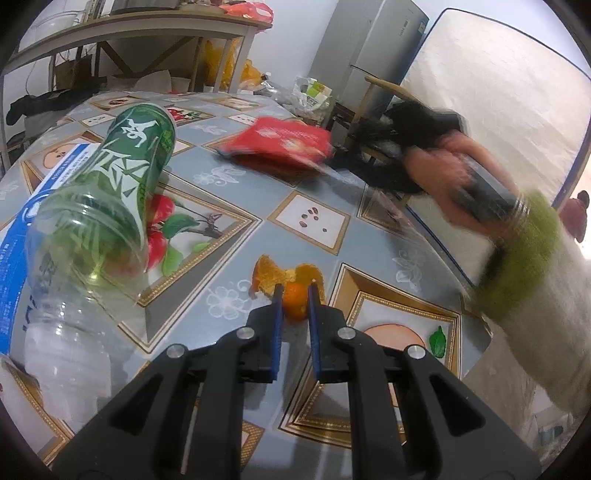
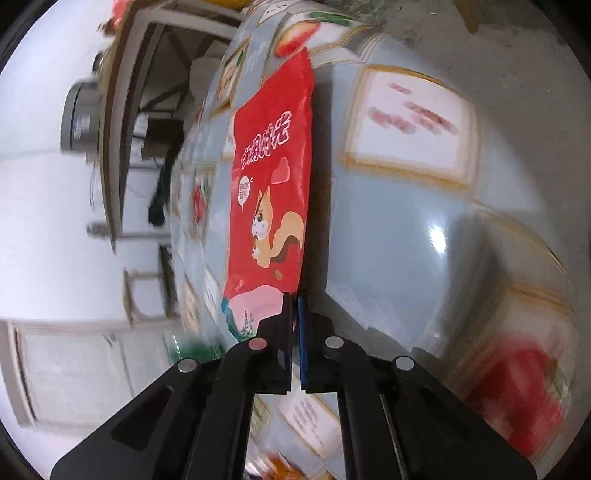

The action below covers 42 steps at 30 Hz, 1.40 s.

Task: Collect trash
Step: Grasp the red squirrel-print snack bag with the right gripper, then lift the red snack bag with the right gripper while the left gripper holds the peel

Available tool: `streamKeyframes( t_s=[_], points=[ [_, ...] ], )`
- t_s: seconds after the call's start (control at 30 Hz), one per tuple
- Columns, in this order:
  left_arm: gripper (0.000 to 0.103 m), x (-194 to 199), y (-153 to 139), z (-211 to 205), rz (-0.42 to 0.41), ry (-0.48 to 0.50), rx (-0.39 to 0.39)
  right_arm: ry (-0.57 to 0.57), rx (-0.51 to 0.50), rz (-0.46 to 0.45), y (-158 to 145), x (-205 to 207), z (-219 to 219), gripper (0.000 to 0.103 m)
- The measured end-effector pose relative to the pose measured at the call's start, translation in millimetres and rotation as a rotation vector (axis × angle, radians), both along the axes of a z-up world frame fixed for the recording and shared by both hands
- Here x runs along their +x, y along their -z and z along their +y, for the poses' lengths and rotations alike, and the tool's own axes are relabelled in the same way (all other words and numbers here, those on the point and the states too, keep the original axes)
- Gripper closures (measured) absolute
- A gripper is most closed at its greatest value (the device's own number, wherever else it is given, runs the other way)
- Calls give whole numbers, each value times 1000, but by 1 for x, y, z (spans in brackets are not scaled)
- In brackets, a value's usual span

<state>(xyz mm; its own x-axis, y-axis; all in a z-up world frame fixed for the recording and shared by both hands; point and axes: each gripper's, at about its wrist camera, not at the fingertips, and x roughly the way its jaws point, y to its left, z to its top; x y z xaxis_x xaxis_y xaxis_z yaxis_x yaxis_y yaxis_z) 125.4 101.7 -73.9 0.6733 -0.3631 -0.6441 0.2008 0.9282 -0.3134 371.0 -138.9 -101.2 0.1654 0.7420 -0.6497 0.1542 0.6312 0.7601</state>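
Observation:
My right gripper (image 2: 295, 295) is shut on the bottom edge of a red snack bag (image 2: 271, 184) with a squirrel on it and holds it above the table; the view is rolled sideways. The bag also shows in the left wrist view (image 1: 280, 142), lifted and blurred, with the right hand and gripper (image 1: 476, 184) behind it. My left gripper (image 1: 295, 291) is open, its fingertips on either side of a small orange (image 1: 294, 304) beside orange peel (image 1: 269, 275). A green-labelled plastic bottle (image 1: 110, 206) lies on its side at the left.
The table (image 1: 236, 236) has a blue fruit-patterned cloth. A blue and white box (image 1: 22, 240) lies under the bottle. A chair (image 1: 373, 107), a grey cabinet (image 1: 365, 48) and a mattress (image 1: 498, 110) stand beyond the right edge. A desk (image 1: 129, 29) stands behind.

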Motion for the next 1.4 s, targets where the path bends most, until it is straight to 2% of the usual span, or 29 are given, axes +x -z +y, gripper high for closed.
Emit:
streamKeyframes(
  t_s=[0.17,0.3,0.5,0.63,0.77,1.0,1.17,1.4],
  points=[
    [92,-6,-13,-1,-36,-10,-5,-108,-57,-6,-8,-91,-39,100],
    [92,-8,-22,-12,-57,16,17,-141,-91,-7,-10,-156,-59,100],
    [92,-19,-19,-51,-35,145,64,-123,-81,-31,-11,-210,-72,100],
    [92,-29,-9,-78,-14,217,94,-73,-32,-64,-11,-219,-83,99],
    [92,-32,-1,-83,-21,221,122,-43,-15,-73,-9,-222,-86,96],
    [92,-31,2,-81,-1,216,88,3,37,-79,1,-217,-91,92],
    [91,-32,3,-83,-5,217,101,35,107,-87,7,-215,-100,81],
    [91,-30,3,-81,0,218,90,69,135,-98,12,-204,-105,81]
  ],
)
